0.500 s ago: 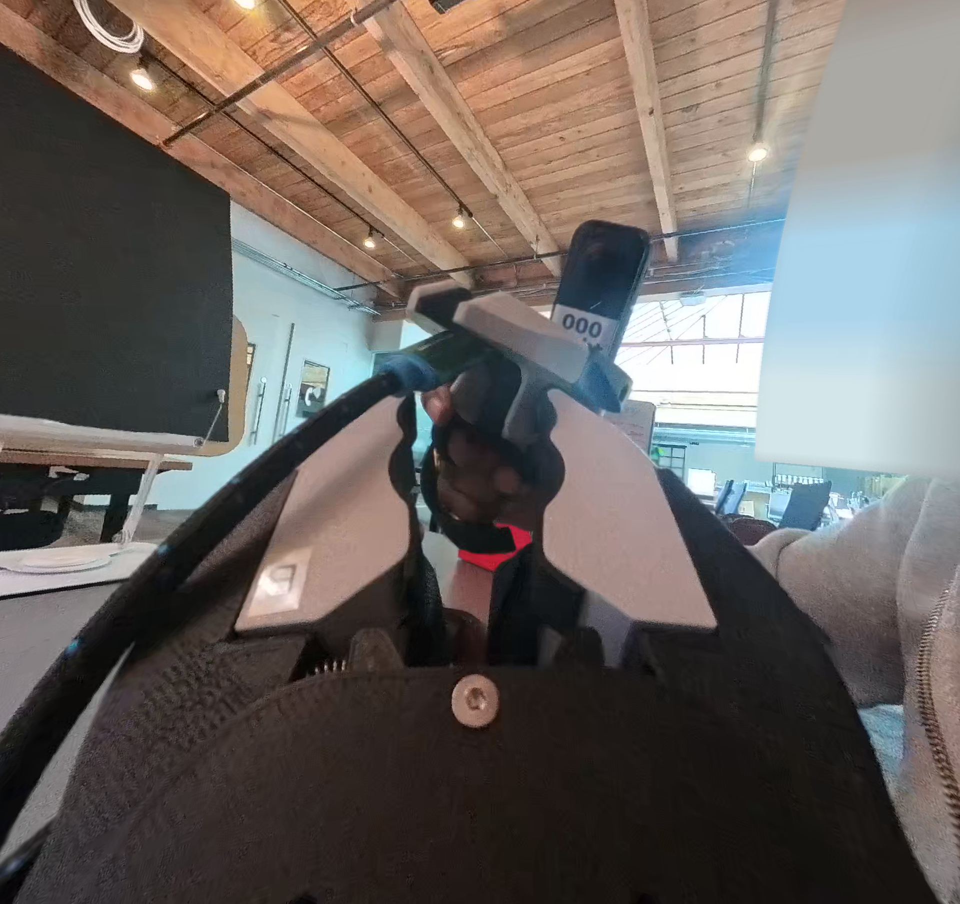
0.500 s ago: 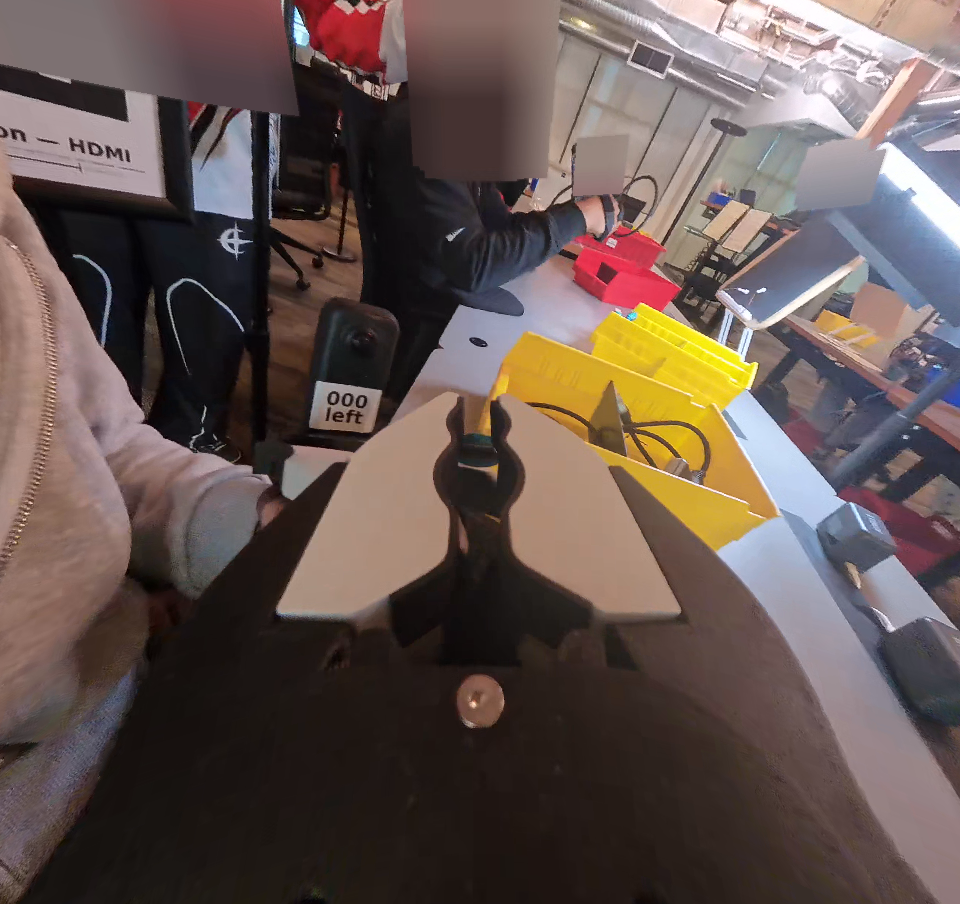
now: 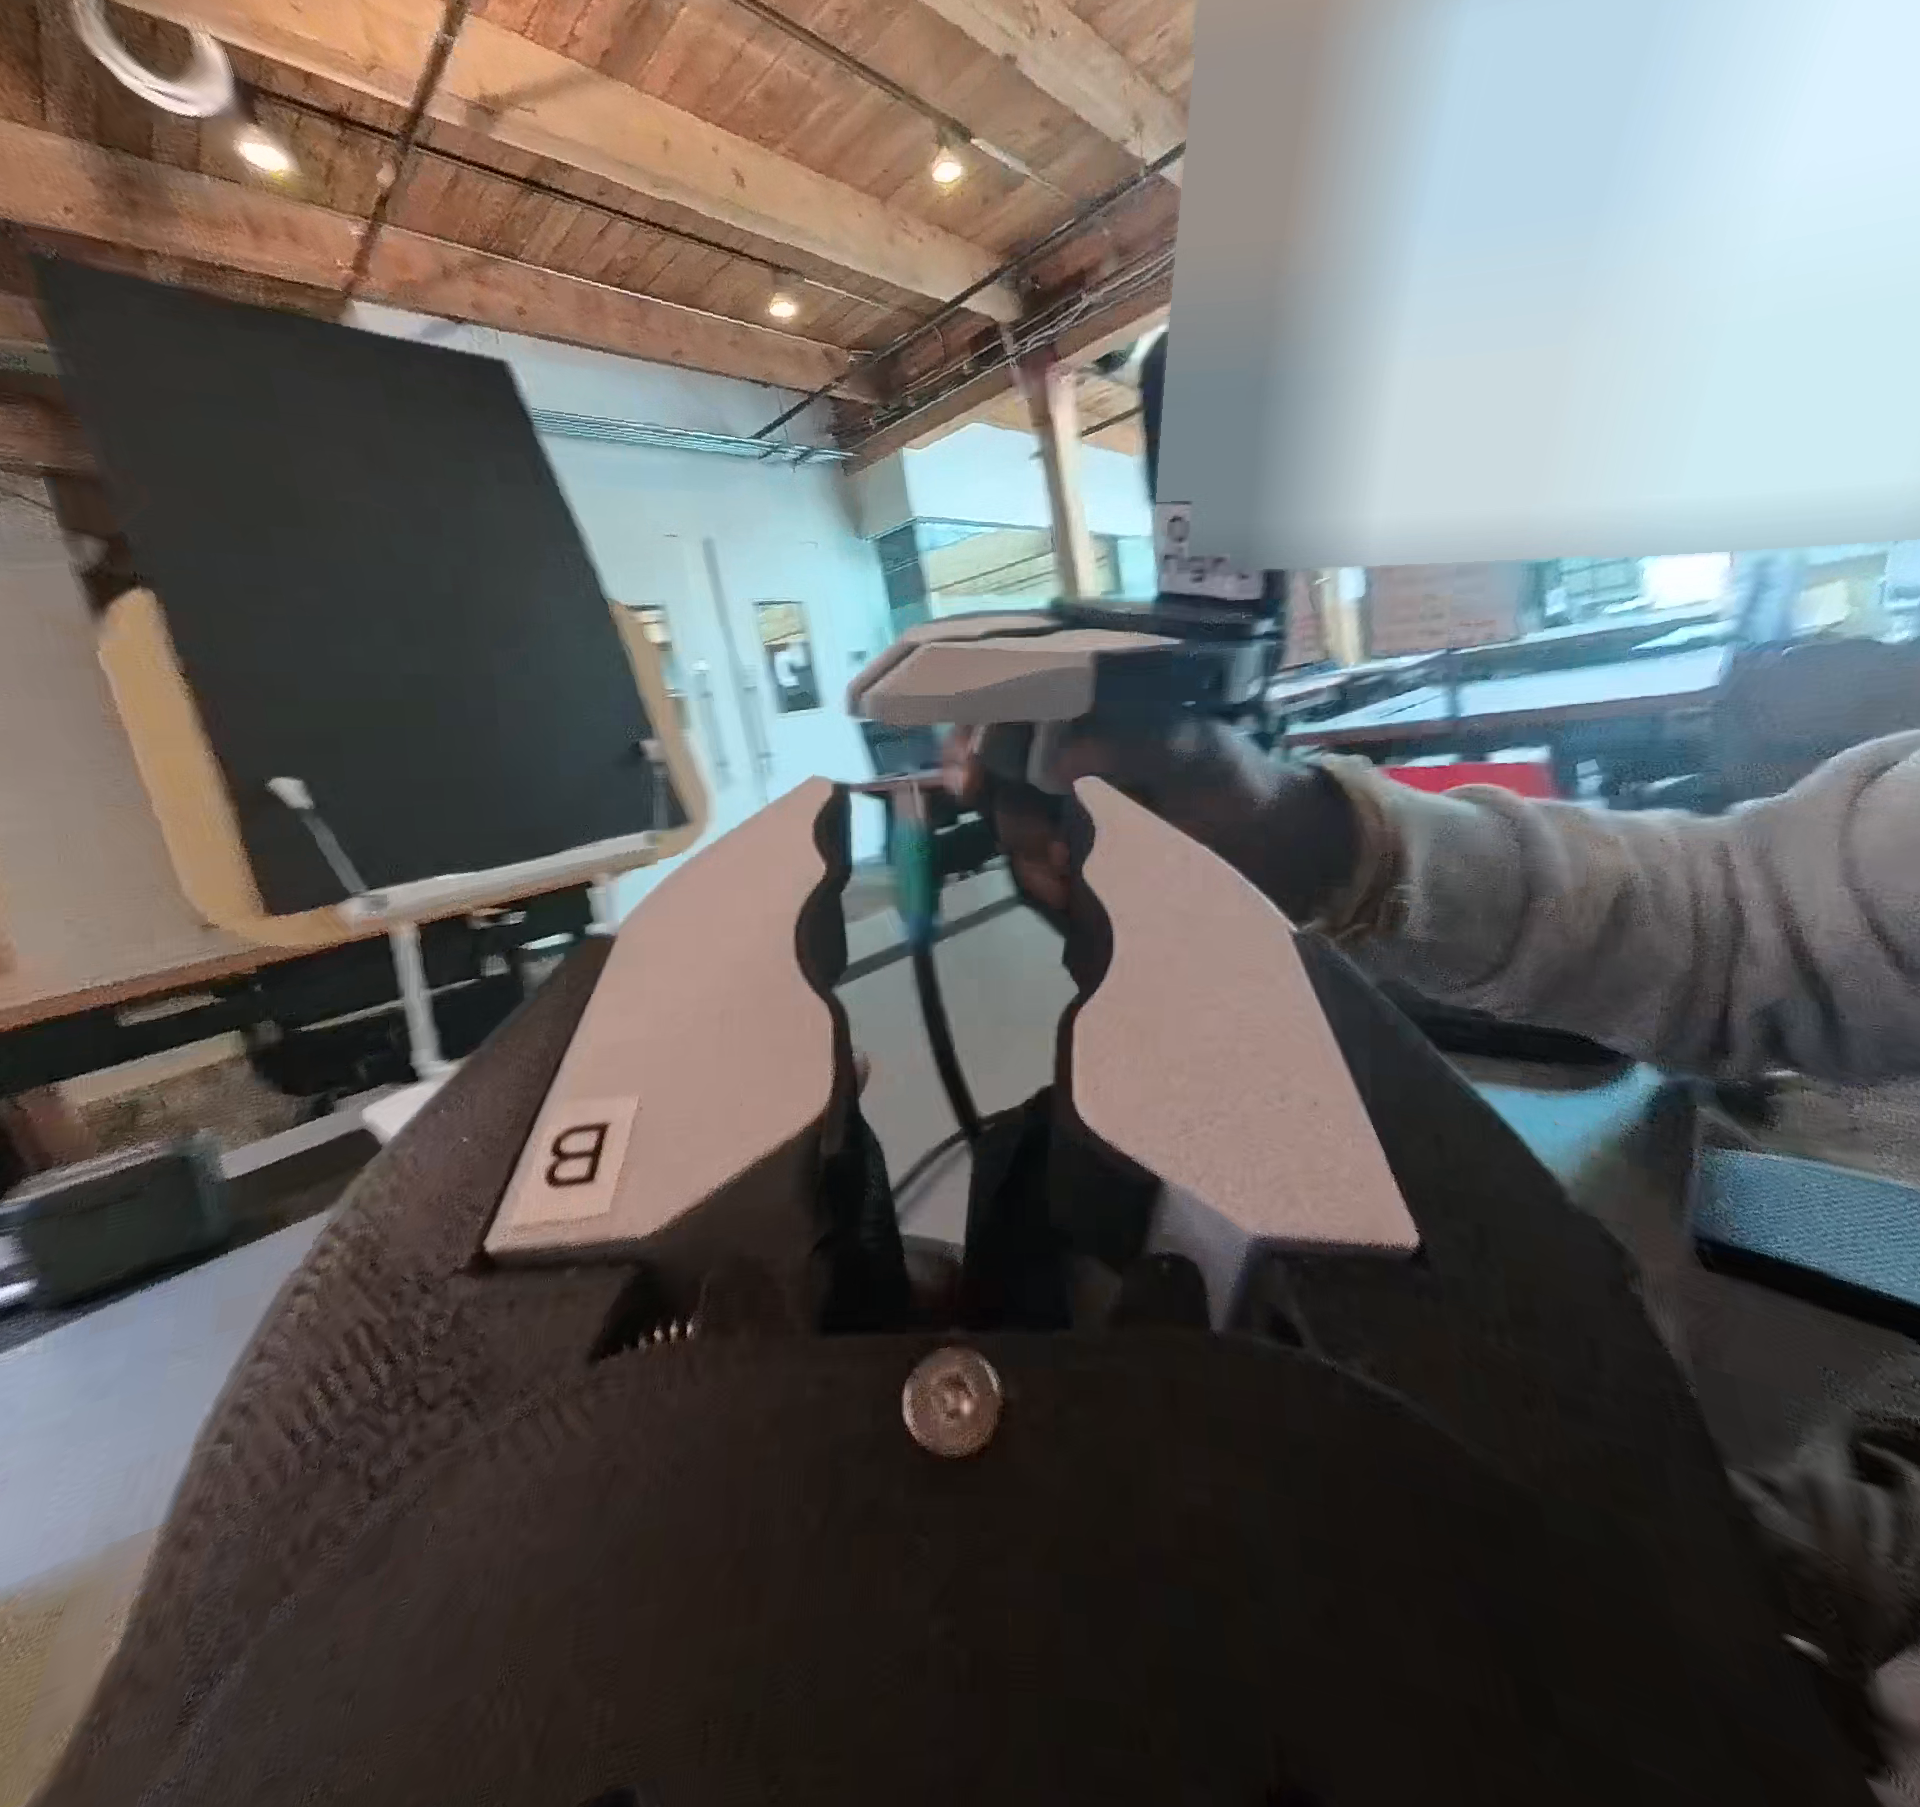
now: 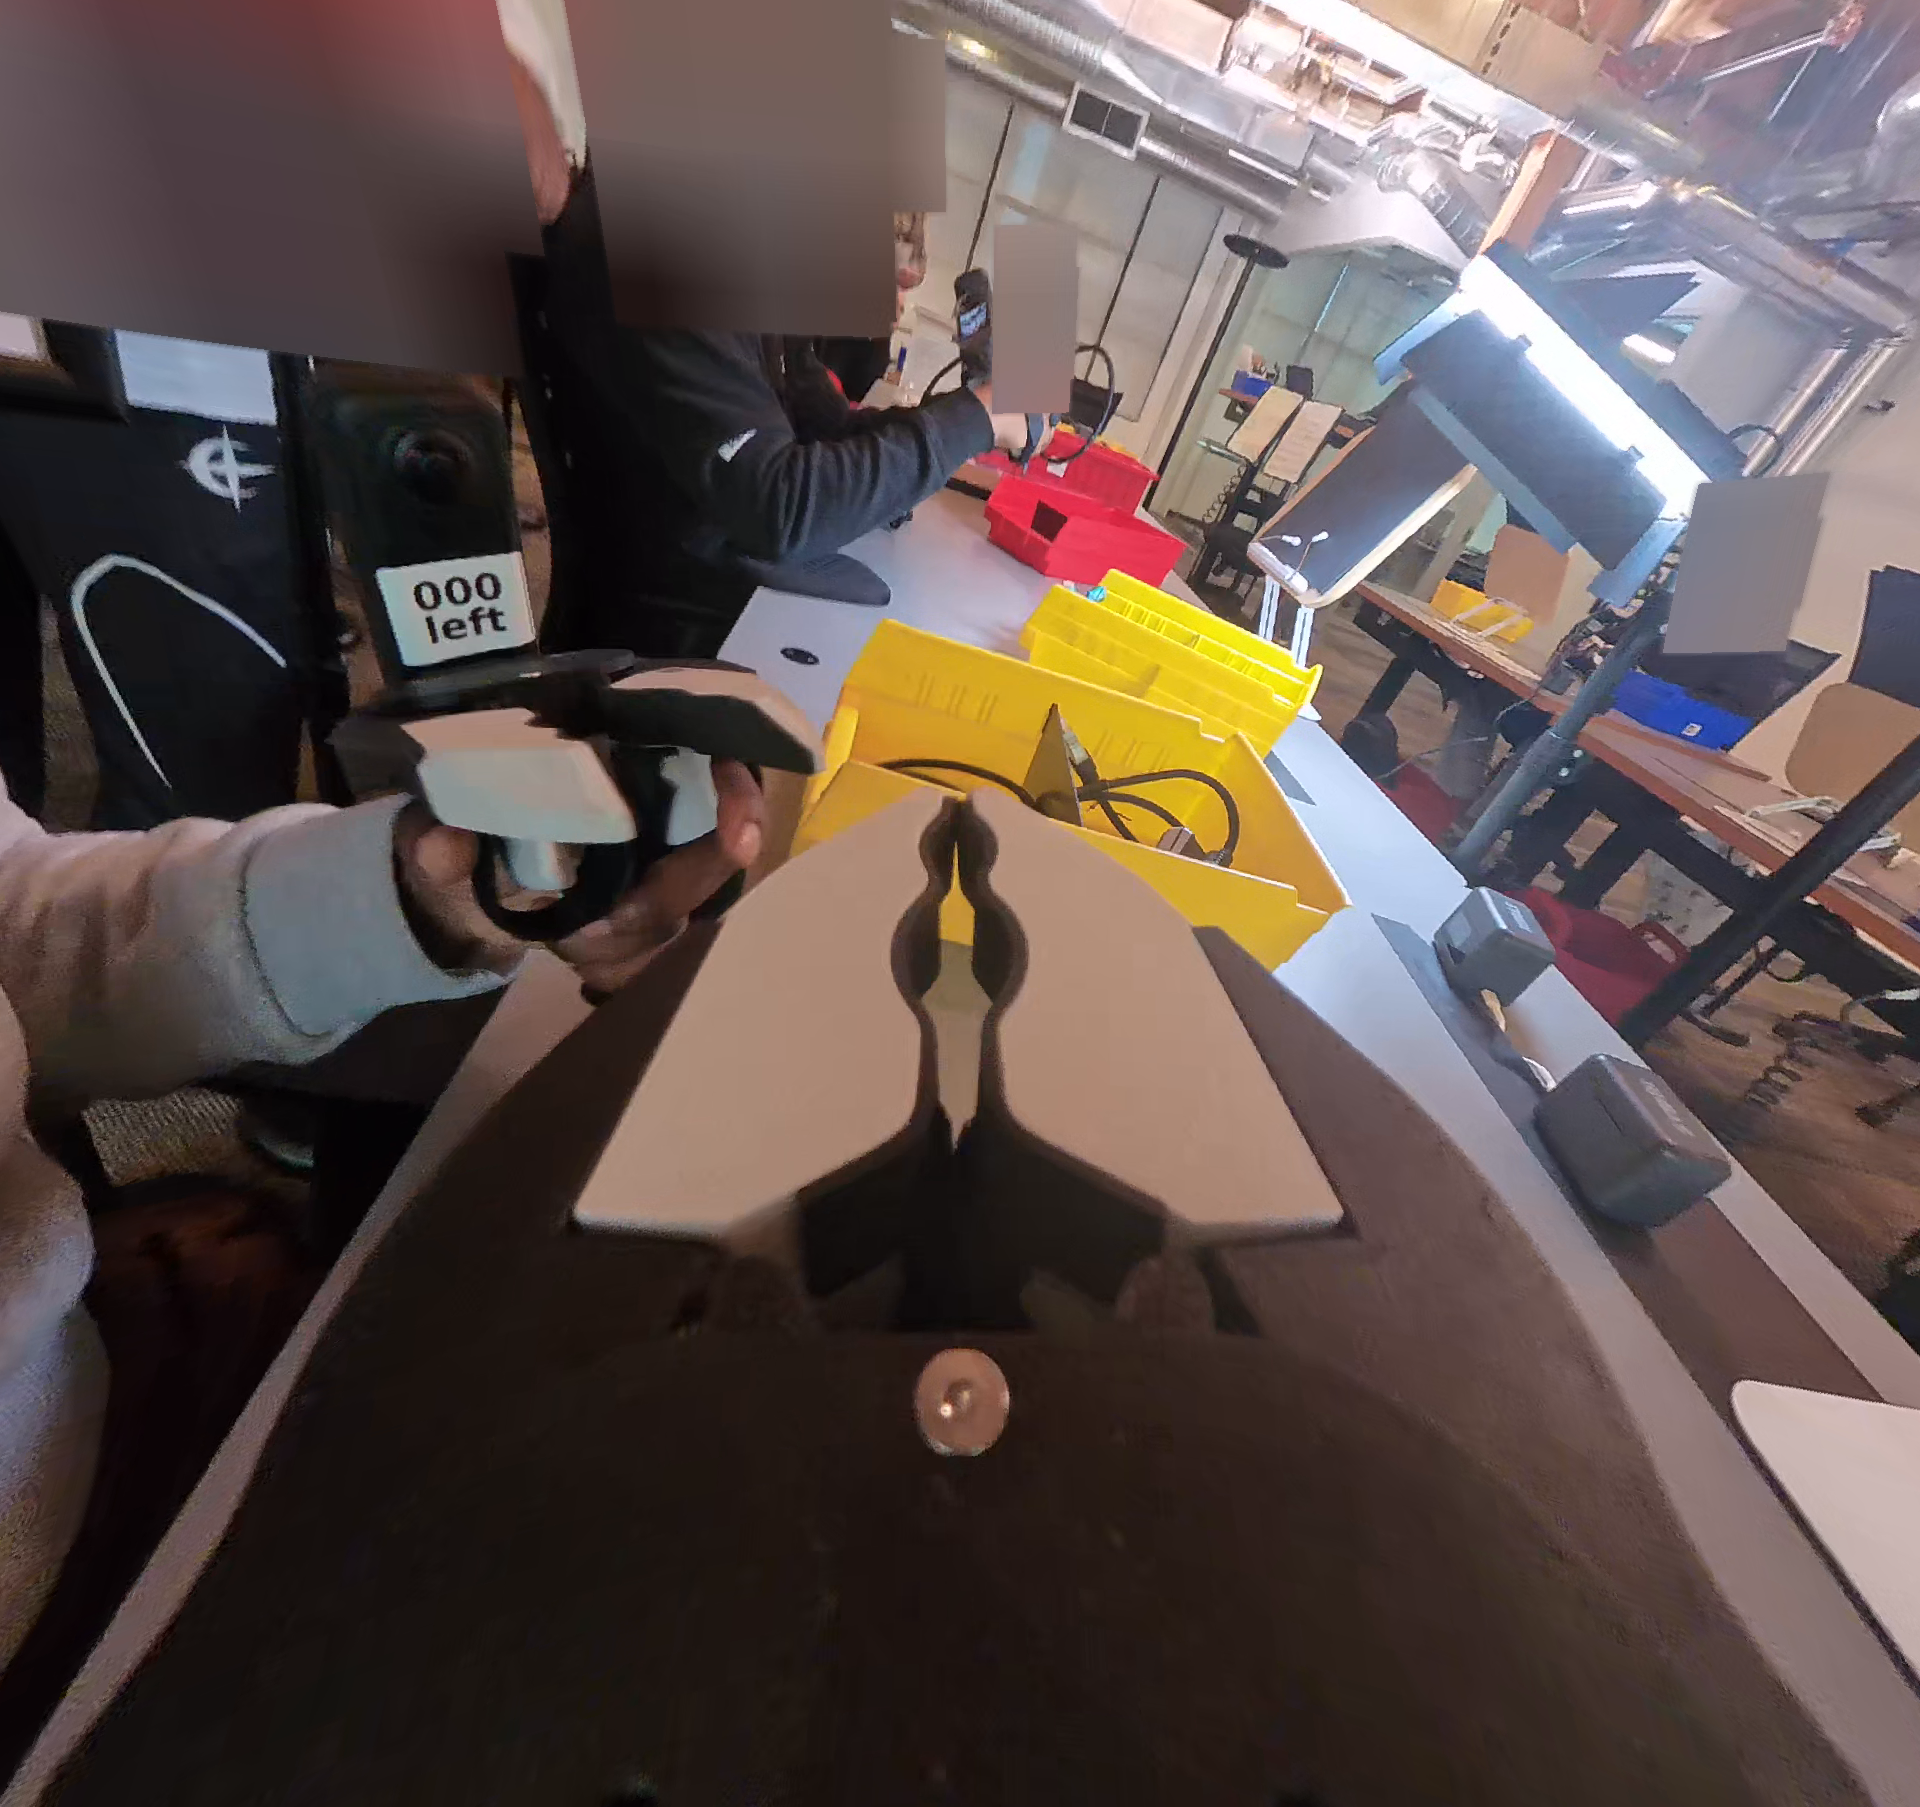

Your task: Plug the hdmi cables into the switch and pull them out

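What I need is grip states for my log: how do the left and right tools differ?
The left tool stands open, a black cable showing through its gap; right tool is shut, tips touching. The left tool's finger bears a white sticker; the right tool's fingers are plain. Both have grey fingers on black bodies.

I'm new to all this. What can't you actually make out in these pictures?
- Left wrist view: the green-tipped cable is blurred, and its top is hidden behind the right gripper, so what holds it is unclear.
- Right wrist view: the grey boxes on the table are too small to show any ports.
- Right wrist view: the black cables in the yellow bin are tangled and partly covered by the right gripper's shut jaws.
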`<state>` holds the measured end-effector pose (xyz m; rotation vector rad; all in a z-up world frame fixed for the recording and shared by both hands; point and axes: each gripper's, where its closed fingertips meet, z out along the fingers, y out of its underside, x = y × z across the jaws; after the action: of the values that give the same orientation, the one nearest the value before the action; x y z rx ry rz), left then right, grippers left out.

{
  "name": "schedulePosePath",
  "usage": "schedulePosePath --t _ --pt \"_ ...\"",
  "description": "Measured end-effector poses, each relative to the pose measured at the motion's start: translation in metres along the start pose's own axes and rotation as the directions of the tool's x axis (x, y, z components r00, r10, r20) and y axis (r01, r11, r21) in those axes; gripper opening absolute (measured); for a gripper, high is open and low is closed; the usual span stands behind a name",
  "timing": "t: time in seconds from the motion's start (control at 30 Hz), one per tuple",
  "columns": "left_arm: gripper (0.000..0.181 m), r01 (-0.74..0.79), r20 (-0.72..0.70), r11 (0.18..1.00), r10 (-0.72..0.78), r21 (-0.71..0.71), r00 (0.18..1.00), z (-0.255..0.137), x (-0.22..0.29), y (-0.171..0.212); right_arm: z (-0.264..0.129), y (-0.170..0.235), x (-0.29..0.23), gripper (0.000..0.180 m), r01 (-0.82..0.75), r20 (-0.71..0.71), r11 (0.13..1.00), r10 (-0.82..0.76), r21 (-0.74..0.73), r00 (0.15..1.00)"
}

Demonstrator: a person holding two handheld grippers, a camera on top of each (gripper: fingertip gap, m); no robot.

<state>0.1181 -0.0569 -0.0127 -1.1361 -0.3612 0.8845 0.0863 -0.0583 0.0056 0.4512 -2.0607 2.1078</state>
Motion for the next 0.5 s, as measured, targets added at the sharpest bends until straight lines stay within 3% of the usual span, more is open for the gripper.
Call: schedulePosePath --t 0.2,0.33,0.43,0.5 --pt "0.042 -0.185 0.13 0.951 0.222 -0.248 0.966 -0.009 -0.033 0.033 -0.006 0.009 0.007 0.0 -0.036 -0.016 0.999 0.035 -0.003 0.999" --pt "0.042 -0.135 0.085 0.929 0.174 -0.343 0.981 -0.011 -0.033 0.062 -0.012 0.039 0.005 0.0 -0.066 0.003 0.988 0.067 -0.14 0.998" --pt "0.042 -0.111 0.061 0.922 0.144 -0.372 0.988 -0.012 -0.031 0.073 -0.021 0.064 0.008 0.014 -0.047 0.011 0.957 0.053 -0.287 0.999" --pt "0.042 -0.105 -0.004 0.917 0.112 -0.386 0.994 -0.011 -0.02 0.079 -0.033 0.078 -0.001 0.038 -0.064 0.091 0.918 0.108 -0.392 0.99"
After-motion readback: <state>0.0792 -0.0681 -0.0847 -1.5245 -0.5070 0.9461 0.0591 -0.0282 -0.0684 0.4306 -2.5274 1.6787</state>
